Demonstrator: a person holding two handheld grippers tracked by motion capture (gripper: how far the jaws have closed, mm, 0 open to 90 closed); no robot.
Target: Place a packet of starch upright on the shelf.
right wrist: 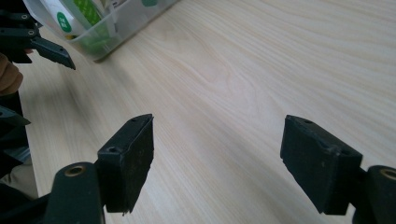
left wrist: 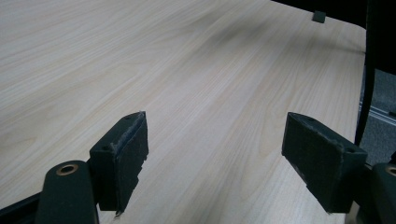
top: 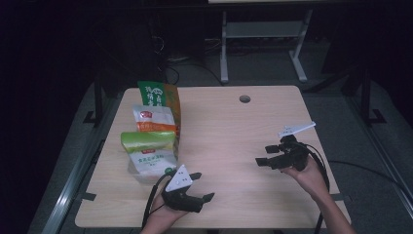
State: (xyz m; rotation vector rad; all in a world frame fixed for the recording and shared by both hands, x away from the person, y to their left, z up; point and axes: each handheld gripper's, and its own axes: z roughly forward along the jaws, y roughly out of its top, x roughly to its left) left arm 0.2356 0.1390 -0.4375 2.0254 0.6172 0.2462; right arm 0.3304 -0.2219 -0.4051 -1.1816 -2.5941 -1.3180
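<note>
Both tongs agape over pale woodgrain tbl.

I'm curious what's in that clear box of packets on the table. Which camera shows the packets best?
The high view: it shows the packets whole, standing in a row in the clear box at the table's left. The right gripper view catches one corner of the box with green-printed packets cut off. The left gripper view looks across bare tabletop.

Packet print too blurred
</note>
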